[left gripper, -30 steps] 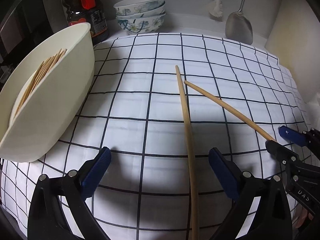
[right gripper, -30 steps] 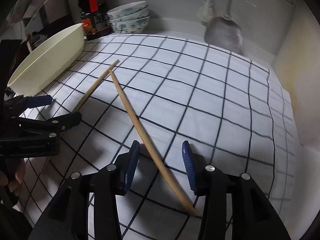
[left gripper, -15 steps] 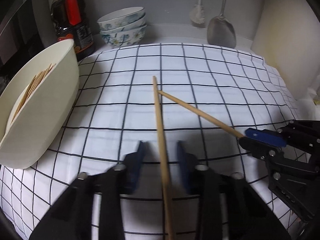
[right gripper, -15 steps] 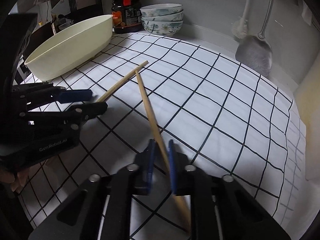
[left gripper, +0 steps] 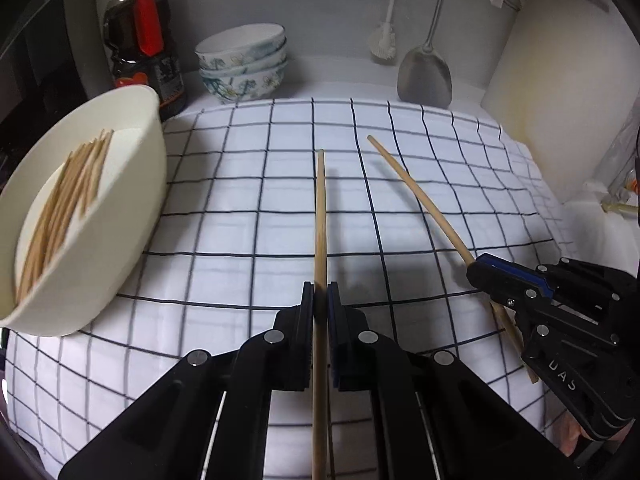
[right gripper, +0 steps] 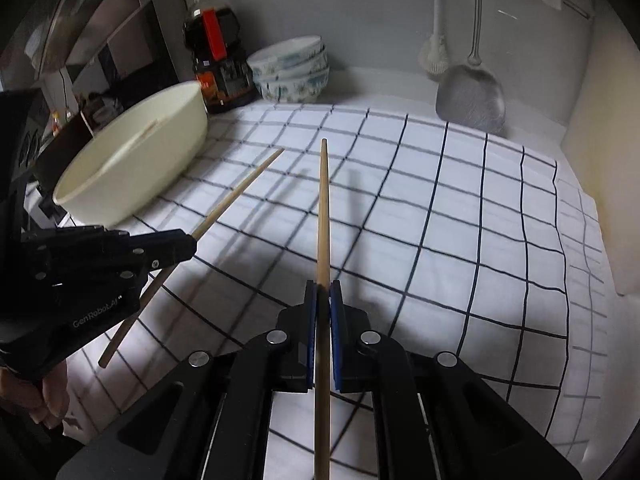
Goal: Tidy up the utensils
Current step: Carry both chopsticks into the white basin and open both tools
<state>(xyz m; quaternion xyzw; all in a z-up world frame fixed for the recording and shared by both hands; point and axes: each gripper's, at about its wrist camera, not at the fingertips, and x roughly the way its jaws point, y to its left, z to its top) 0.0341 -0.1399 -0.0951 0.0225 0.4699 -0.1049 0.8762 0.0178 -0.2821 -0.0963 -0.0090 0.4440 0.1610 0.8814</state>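
Note:
Each gripper holds one long wooden chopstick above the checked cloth (left gripper: 240,240). My left gripper (left gripper: 320,294) is shut on a chopstick (left gripper: 320,216) that points straight ahead, its tip lifted off the cloth. The right gripper (left gripper: 478,266) appears at the right of the left wrist view, shut on the second chopstick (left gripper: 416,192). In the right wrist view that gripper (right gripper: 323,292) clamps its chopstick (right gripper: 322,208), and the left gripper (right gripper: 188,244) holds the other chopstick (right gripper: 236,196) at the left. A cream bowl (left gripper: 132,184) at the left holds several chopsticks (left gripper: 64,208).
At the back stand a dark sauce bottle (left gripper: 144,52), stacked patterned bowls (left gripper: 244,64), a hanging metal spatula (left gripper: 424,76) and a white brush (left gripper: 384,40). A white wall (left gripper: 560,80) bounds the right side. A hand (right gripper: 48,392) grips the left tool.
Both grippers closed on their chopsticks, one each, and lifted them off the cloth. The two chopsticks, which crossed near their tips, now stand apart.

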